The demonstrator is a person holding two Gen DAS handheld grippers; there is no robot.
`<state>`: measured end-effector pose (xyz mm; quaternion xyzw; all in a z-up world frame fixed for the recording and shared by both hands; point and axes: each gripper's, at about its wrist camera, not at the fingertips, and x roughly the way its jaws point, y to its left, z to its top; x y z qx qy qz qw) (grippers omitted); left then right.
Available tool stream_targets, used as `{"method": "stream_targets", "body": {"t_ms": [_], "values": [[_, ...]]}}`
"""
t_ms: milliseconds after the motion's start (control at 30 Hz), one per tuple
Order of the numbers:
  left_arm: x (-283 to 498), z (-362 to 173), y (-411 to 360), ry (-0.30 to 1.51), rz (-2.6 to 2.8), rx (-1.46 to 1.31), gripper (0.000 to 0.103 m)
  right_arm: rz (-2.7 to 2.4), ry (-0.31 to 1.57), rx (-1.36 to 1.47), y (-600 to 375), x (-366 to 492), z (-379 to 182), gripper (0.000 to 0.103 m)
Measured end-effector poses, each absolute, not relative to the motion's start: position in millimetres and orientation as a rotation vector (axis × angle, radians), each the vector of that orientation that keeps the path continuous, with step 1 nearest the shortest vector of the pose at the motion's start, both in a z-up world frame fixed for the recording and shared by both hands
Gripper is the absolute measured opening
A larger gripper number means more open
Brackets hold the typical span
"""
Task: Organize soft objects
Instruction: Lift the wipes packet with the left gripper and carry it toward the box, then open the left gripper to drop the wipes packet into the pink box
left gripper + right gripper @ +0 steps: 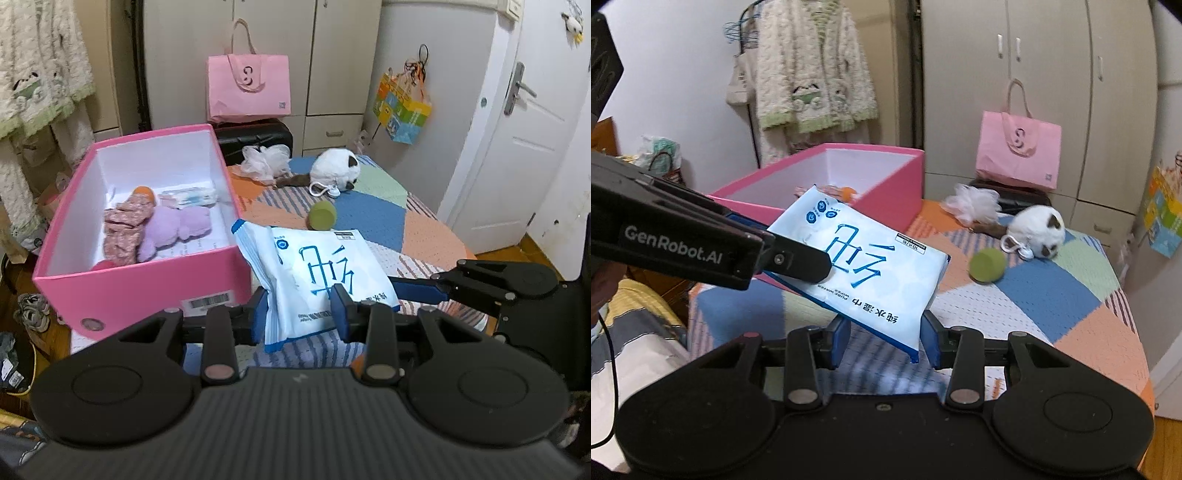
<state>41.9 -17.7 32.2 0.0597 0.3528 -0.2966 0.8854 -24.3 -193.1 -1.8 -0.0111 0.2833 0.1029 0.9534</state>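
Left wrist view: the left gripper [299, 314] is closed on the near end of the wipes pack [314, 273], both blue pads pressing its sides, so the pack is up in the air, tilted, just right of the pink box [144, 284]. The right gripper [417, 288] comes in from the right and clamps the pack's other edge; two grips probably because the soft pack sags w/ one only. In the box lie already a purple plush [173, 229], a floral cloth [125, 229] etc., so I judge the pack goes there next. Right wrist view: the right gripper [884, 341] is narrow, its pads on the pack's [871, 273] lower corner, & the left gripper [798, 262] pinches the far end. The box [886, 184] is behind the pack. The green ball [988, 265], cat plush [1039, 230] and mesh puff [971, 206] wait on the patchwork cover [1052, 314].
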Motion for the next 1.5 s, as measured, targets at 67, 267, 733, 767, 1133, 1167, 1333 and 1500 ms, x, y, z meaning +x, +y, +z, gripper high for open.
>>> {"method": "stream_targets", "body": {"t_ms": [67, 267, 733, 767, 1133, 1167, 1333, 1500], "values": [[38, 40, -10, 0.717, -0.608, 0.121, 0.034, 0.228, 0.563, -0.034, -188, -26, 6, 0.047], [30, 59, 9, 0.643, -0.574, 0.118, 0.034, 0.268, 0.499, -0.087, -170, -28, 27, 0.047], [85, 67, 38, 0.583, -0.486, 0.039, 0.035, 0.318, 0.44, -0.149, -139, 24, 44, 0.049], [93, 69, 40, 0.578, -0.472, 0.028, 0.035, 0.325, 0.442, -0.146, -139, 32, 47, 0.049], [173, 70, 48, 0.639, -0.426, 0.006, 0.036, 0.438, 0.492, -0.107, -138, 121, 64, 0.049], [178, 64, 49, 0.657, -0.427, -0.006, 0.036, 0.442, 0.506, -0.103, -137, 126, 62, 0.049], [201, 30, 56, 0.749, -0.428, -0.052, 0.036, 0.448, 0.592, -0.108, -132, 145, 38, 0.049], [221, 9, 61, 0.817, -0.428, -0.077, 0.037, 0.422, 0.669, -0.167, -117, 160, 20, 0.049]]}}
